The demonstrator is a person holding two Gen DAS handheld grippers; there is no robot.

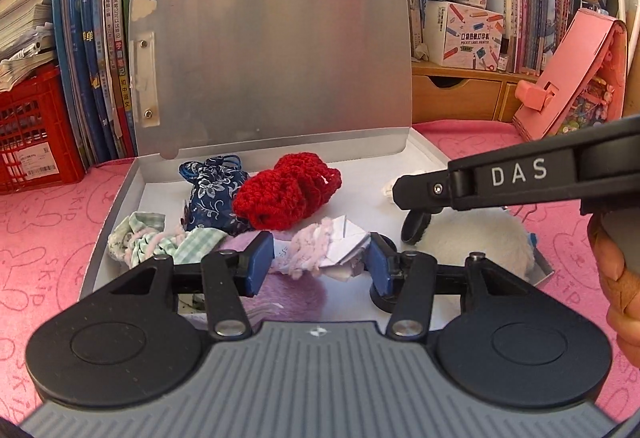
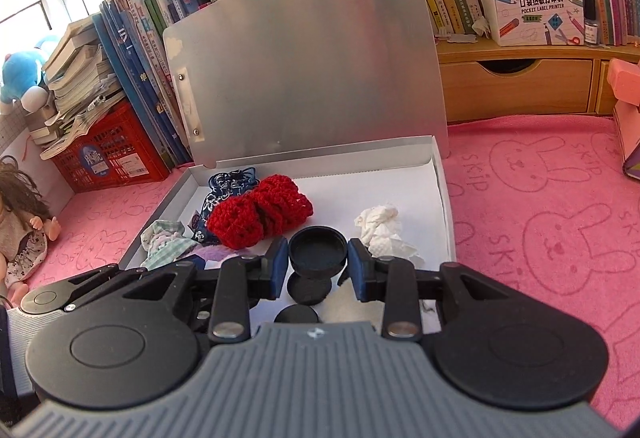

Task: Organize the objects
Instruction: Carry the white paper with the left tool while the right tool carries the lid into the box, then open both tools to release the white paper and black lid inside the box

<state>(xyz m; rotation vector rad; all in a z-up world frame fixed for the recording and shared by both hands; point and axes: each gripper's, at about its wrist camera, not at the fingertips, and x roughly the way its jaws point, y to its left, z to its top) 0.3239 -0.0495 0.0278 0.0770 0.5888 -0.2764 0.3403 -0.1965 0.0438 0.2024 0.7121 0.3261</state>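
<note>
An open grey box [image 1: 120,189] with its lid up holds a red crochet piece [image 1: 286,191], a blue floral pouch [image 1: 212,193], a green checked cloth [image 1: 160,242] and a folded paper with pink yarn [image 1: 328,246]. My left gripper [image 1: 318,264] is shut on the folded paper, low over the box's front. My right gripper [image 2: 318,262] is shut on a black round cap [image 2: 318,250] above the box; in the left wrist view its arm [image 1: 520,177] reaches in from the right. A crumpled white tissue [image 2: 380,228] lies right of the cap.
The box sits on a pink rabbit-print towel [image 2: 540,217]. Books [image 1: 104,49] and a red crate [image 1: 32,133] stand behind on the left. A wooden drawer unit [image 2: 516,85] and a pink case [image 1: 572,77] stand on the right. A doll [image 2: 20,222] sits far left.
</note>
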